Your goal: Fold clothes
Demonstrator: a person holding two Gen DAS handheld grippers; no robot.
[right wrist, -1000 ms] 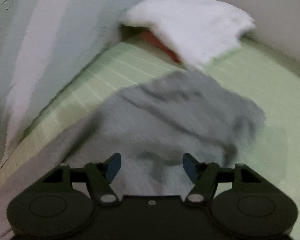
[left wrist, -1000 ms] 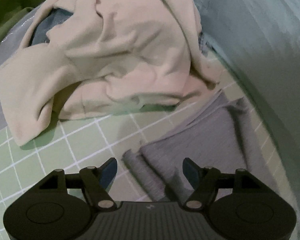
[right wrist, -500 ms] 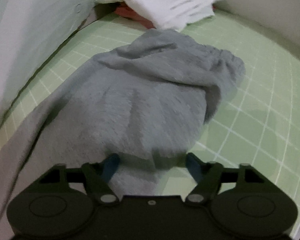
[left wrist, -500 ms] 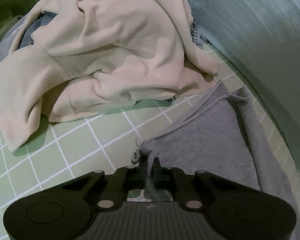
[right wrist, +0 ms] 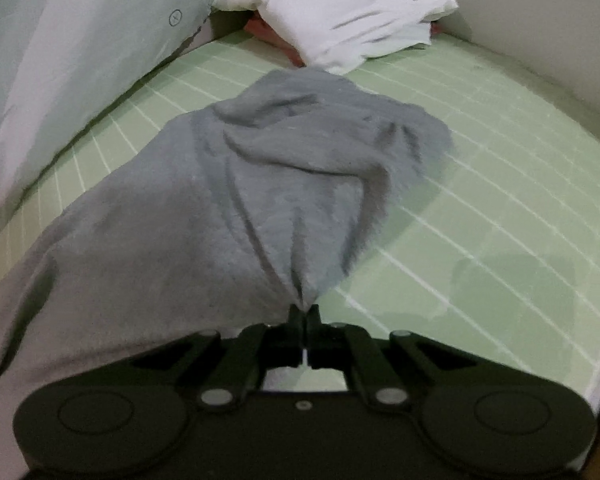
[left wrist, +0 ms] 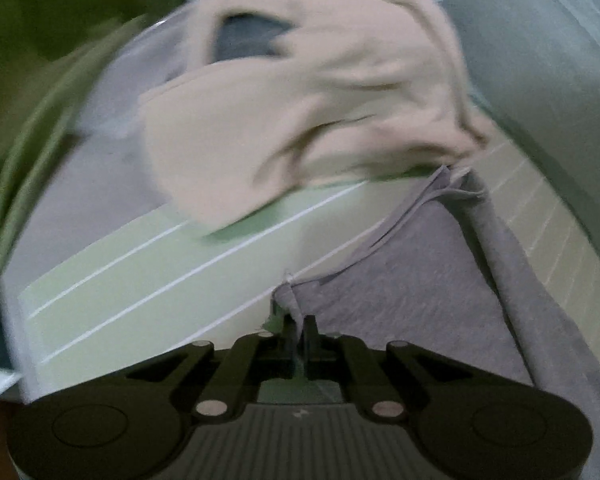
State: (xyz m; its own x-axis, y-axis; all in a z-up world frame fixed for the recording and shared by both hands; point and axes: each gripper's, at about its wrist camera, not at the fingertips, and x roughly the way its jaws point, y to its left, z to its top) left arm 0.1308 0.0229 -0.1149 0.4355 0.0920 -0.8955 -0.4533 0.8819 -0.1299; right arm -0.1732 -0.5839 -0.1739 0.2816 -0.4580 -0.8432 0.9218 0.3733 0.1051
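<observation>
A grey garment (left wrist: 412, 280) lies stretched over a green gridded mat (left wrist: 172, 264). My left gripper (left wrist: 298, 324) is shut on a corner of it, and the cloth's edge runs taut from the jaws toward the far right. In the right wrist view the same grey garment (right wrist: 260, 184) spreads ahead in rumpled folds. My right gripper (right wrist: 305, 316) is shut on a bunched pinch of its near edge, with creases fanning out from the jaws.
A crumpled beige garment (left wrist: 320, 92) with something dark grey under it sits beyond the left gripper. A folded white cloth (right wrist: 340, 12) lies at the mat's far end over something reddish. A pale green wall (right wrist: 60, 40) runs along one side.
Both grippers closed from open onto the grey garment, the left first, the right just now. The left view has swept sideways, with the cloth pulled taut and the beige pile now blurred.
</observation>
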